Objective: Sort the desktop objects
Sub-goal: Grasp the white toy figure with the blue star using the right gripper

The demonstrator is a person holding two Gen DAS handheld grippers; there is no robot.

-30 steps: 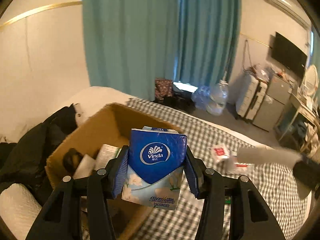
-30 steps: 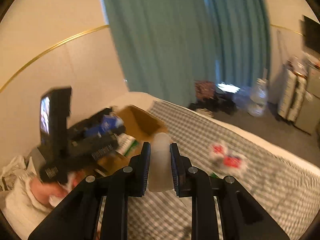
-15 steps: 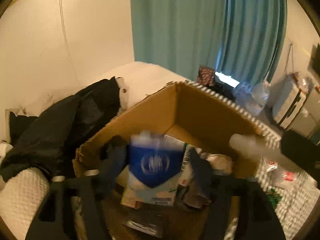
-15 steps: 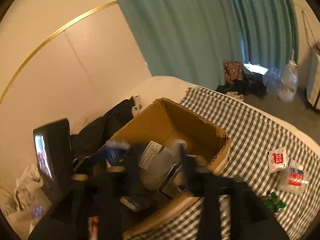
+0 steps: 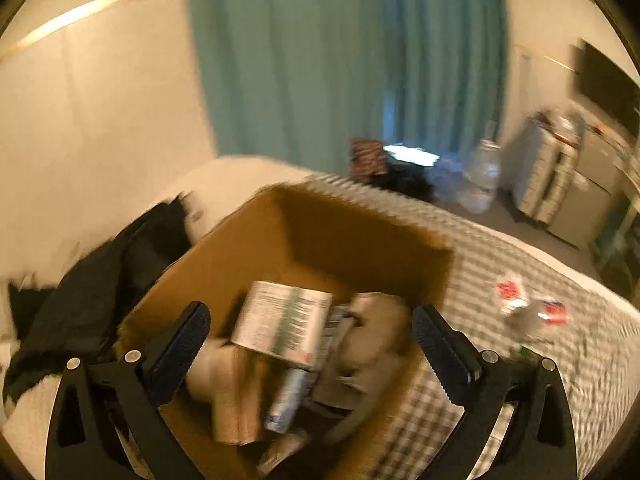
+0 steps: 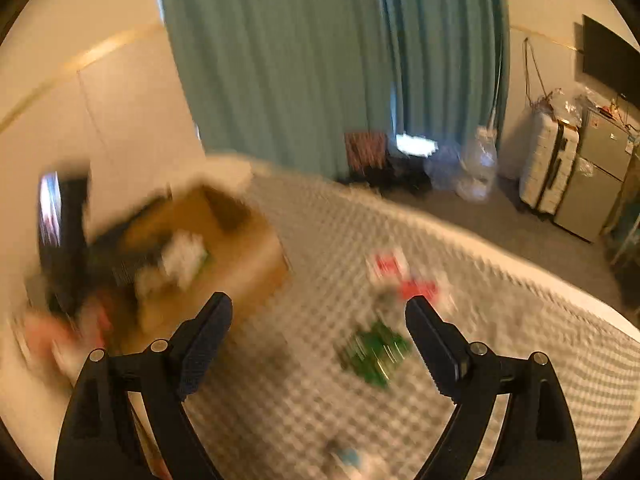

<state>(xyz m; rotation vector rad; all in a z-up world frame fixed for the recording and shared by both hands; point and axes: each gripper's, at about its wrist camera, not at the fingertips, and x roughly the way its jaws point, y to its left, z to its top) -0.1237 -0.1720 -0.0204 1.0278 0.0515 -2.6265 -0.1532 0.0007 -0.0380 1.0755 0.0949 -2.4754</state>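
An open cardboard box [image 5: 248, 248] stands on the checked bedcover [image 5: 540, 380], holding a white-and-green carton [image 5: 284, 320], a small bottle [image 5: 286, 398] and other blurred items. My left gripper [image 5: 312, 340] hangs over the box, its jaws opening wide with nothing held between them. In the blurred right wrist view, my right gripper [image 6: 320, 330] is over the bedcover [image 6: 304, 400] to the right of the box [image 6: 240, 264]. Its jaws are opening and hold nothing. A green packet [image 6: 376, 352] lies just beyond them, with red-and-white packets [image 6: 396, 276] farther off.
A black jacket [image 5: 88, 296] lies left of the box. Red-and-white packets [image 5: 528, 308] lie on the cover to the right. Beyond the bed are teal curtains [image 5: 340, 60], a large water bottle [image 5: 480, 180], a suitcase [image 6: 550, 164] and a small fridge [image 6: 596, 184].
The left gripper let go of the blue tissue pack over the box and opened. The right gripper released the translucent bottle at the box, opened, and swung right over the bedcover.
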